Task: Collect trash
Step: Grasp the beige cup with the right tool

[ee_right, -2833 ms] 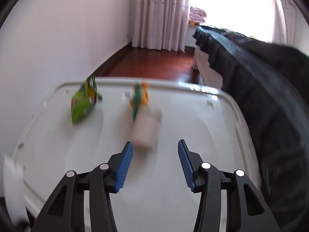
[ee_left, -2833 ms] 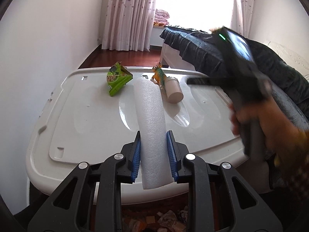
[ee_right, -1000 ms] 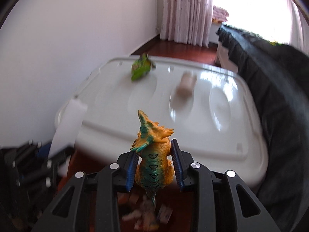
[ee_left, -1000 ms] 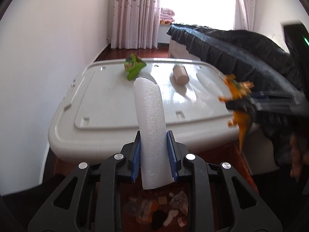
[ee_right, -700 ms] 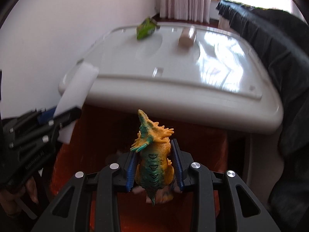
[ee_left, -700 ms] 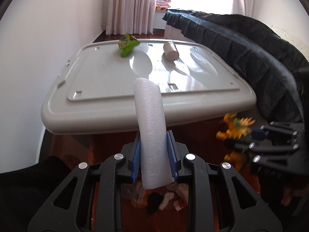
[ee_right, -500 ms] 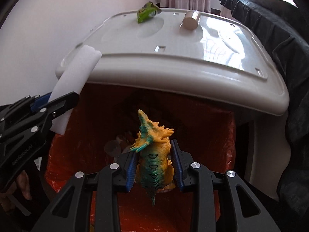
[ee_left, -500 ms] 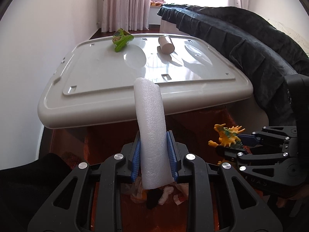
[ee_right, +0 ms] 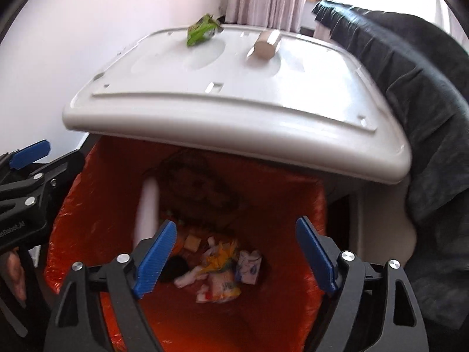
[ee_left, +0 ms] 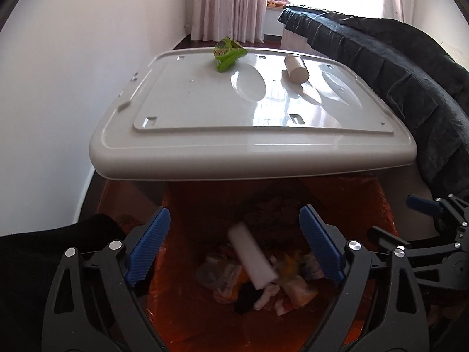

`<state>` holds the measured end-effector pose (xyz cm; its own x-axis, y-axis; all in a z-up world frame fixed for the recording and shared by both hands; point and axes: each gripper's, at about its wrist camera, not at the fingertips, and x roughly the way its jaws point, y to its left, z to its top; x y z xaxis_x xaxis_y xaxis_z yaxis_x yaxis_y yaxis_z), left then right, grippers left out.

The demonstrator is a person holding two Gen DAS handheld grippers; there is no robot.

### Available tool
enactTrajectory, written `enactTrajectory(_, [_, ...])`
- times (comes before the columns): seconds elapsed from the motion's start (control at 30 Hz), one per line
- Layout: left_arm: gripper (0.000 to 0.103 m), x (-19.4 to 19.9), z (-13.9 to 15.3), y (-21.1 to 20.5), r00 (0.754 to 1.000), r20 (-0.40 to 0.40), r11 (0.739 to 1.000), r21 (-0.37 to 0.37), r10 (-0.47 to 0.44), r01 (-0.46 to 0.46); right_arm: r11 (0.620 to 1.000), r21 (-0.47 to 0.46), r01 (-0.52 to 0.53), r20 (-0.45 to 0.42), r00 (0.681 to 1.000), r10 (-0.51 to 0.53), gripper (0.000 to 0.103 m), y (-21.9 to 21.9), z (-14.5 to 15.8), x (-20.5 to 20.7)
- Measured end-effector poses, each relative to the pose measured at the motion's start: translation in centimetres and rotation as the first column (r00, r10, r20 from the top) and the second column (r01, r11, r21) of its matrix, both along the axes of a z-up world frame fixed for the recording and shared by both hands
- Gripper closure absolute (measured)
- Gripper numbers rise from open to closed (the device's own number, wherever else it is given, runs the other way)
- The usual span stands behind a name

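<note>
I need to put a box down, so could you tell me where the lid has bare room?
The lid is bare over its near half and left side. The far edge is crowded: wrapper, then roll to its right.

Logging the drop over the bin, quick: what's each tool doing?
Left tool: opening, empty; foam tube falling into bin.
Right tool: opening, holding nothing.

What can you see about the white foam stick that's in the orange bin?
The white foam stick is a short, thick cylinder of soft-looking packing foam with a rounded end. It is down inside the orange-lined bin, tilted, among the crumpled wrappers, below the wide-open left gripper, whose jaws are opening and do not touch it. It looks blurred in both views, so whether it has settled is unclear.
</note>
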<state>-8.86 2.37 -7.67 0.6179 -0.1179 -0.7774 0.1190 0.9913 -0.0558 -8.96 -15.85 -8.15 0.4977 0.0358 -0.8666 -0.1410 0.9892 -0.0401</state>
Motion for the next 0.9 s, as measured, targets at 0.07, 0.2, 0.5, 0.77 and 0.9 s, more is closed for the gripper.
enactTrajectory(0.07, [0.013, 0.0, 0.1, 0.0, 1.000, 0.007, 1.000, -0.001, -0.003, 0.003, 1.000, 0.006, 0.006, 0.001, 1.000, -0.006, 0.017, -0.4, 0.0, 0.3])
enactTrajectory(0.2, [0.013, -0.1, 0.2, -0.4, 1.000, 0.013, 1.000, 0.018, -0.011, 0.011, 1.000, 0.019, 0.019, -0.003, 1.000, -0.018, 0.016, -1.0, 0.0, 0.2])
enactTrajectory(0.5, [0.013, 1.4, 2.5, 0.4, 0.996, 0.083, 1.000, -0.014, -0.011, 0.013, 0.998, 0.047, 0.034, 0.030, 0.999, -0.036, 0.013, -1.5, 2.2, 2.5])
enactTrajectory(0.77, [0.011, 6.4, 6.9, 1.3, 0.976, 0.213, 0.998, -0.056, 0.038, -0.027, 0.997, 0.037, 0.069, 0.184, 0.980, -0.074, 0.009, -2.1, 7.0, 14.0])
enactTrajectory(0.9, [0.011, 8.3, 7.3, 1.9, 0.972, 0.226, 0.995, -0.087, 0.070, -0.051, 0.994, 0.038, 0.101, 0.184, 0.977, -0.106, 0.009, -2.0, 6.0, 20.7])
